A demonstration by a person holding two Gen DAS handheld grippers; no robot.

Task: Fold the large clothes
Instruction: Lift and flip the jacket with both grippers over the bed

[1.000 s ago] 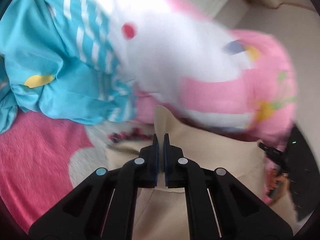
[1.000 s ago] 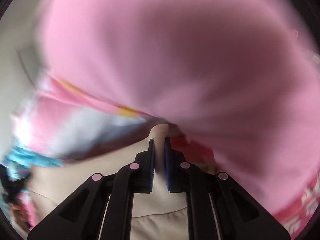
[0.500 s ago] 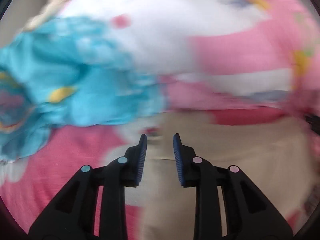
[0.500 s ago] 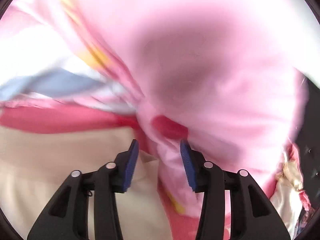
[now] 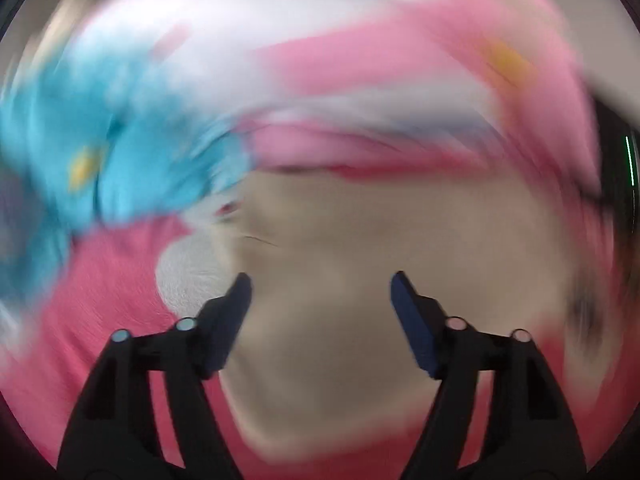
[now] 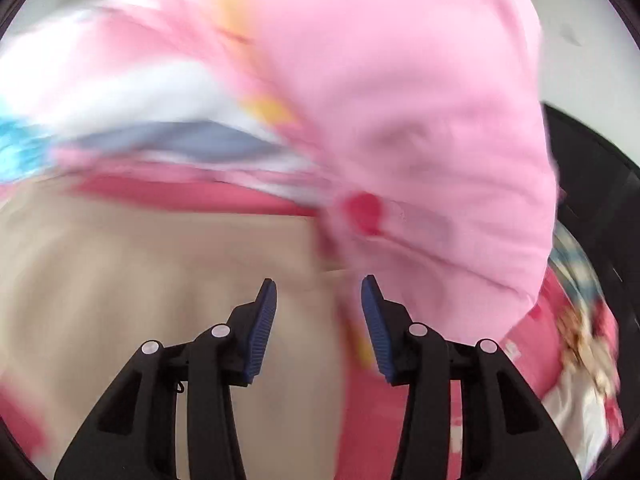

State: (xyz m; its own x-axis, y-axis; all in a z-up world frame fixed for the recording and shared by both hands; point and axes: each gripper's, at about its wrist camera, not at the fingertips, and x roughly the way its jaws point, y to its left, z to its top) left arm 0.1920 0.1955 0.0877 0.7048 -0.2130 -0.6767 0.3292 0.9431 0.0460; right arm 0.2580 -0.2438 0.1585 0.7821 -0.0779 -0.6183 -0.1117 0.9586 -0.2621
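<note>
Change since earlier frame: both grippers, then clamped on a fold of the flat beige cloth garment (image 5: 360, 320), now have it out of their jaws.
Left gripper (image 5: 321, 285): jaws opening, already wide, nothing between them; garment lies below.
Right gripper (image 6: 319, 291): jaws opening, about half apart, empty.
Garment place: spread on the pink fleece blanket (image 5: 108, 300), filling the left view from 3 to 9 o'clock.
Clutter: soft pale-pink bundle (image 6: 420, 120) at 12 to 2 o'clock in the right view; crumpled turquoise cloth (image 5: 120, 152) at 9 to 10 o'clock in the left view.
Handling, judged: light, limp, easily wrinkled; it will sag unless both grippers carry it.
Hold, judged: pinch an outer hem or corner, one per gripper.
</note>
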